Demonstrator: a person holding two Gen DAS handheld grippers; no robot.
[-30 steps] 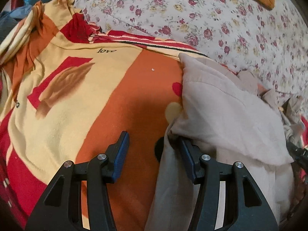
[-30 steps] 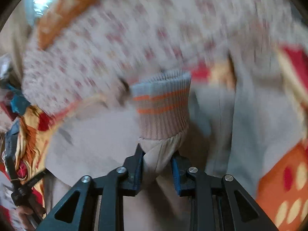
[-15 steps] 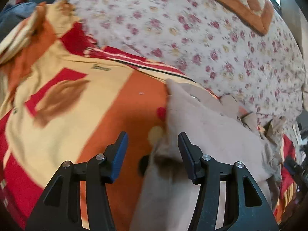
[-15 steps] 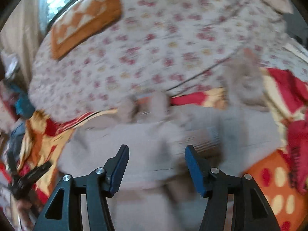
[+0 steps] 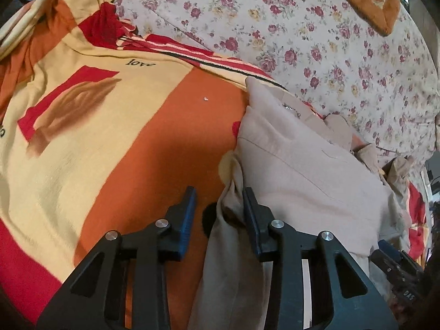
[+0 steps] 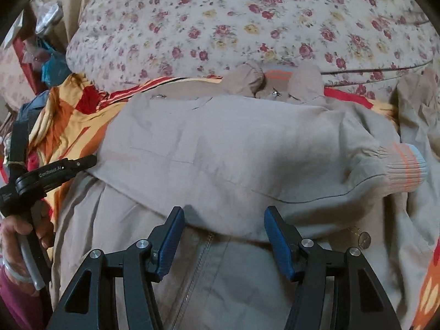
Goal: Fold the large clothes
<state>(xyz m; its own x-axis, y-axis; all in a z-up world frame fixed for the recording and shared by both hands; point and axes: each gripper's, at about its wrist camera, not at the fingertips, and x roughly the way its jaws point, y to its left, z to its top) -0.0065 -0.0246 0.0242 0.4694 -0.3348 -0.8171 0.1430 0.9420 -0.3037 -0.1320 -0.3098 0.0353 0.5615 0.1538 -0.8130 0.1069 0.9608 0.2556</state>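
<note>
Jacket: spread on blanket upon bed, sleeve now folded across body. Right gripper: fingers apart, cuff released since a second ago. Left gripper: fingers apart, jacket edge between, unchanged.

Beige zip-front fabric jacket lying on orange, yellow and red patterned blanket, 1 sleeve with ribbed striped cuff folded across its front, floral-print quilted bedding behind, blanket extending left of jacket, round metal coin on jacket at right.
</note>
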